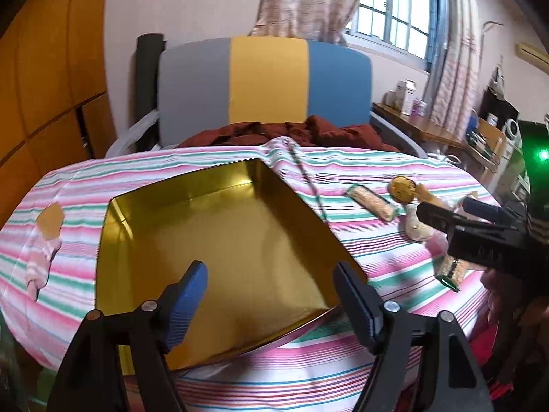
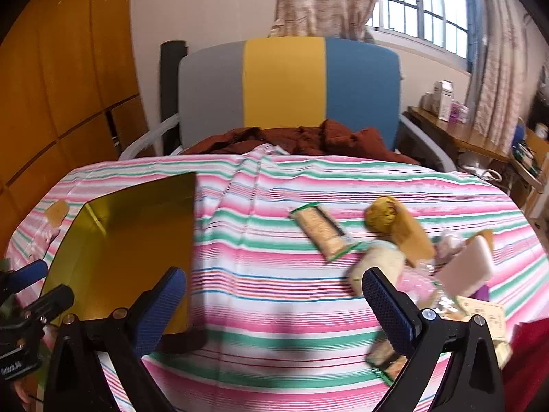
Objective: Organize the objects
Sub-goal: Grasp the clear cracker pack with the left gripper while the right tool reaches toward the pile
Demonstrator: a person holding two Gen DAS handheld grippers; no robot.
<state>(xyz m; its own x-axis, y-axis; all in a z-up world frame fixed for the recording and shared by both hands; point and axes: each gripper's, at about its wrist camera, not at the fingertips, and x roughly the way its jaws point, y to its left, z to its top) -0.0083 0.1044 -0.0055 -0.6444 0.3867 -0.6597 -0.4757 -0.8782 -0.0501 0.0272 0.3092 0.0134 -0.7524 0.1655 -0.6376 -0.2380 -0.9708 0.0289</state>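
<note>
Blue-padded fingers of my left gripper (image 1: 271, 295) stand spread over the near edge of the gold tin box (image 1: 219, 237), pinching nothing; the box sits empty on the striped tablecloth (image 1: 360, 168). My right gripper (image 2: 274, 305) is spread wide too, over bare cloth, with the box to its left. Snacks lie in a cluster (blurred in places) to its right: a green-edged cracker packet (image 2: 320, 231), a round yellow pastry (image 2: 381, 213) and a pale wrapped bun (image 2: 375, 267) just beside the right finger.

gold tin (image 1: 219, 240), pink-green striped cloth (image 1: 343, 370) (white between), blue fingers (image 1: 192, 295)
</note>
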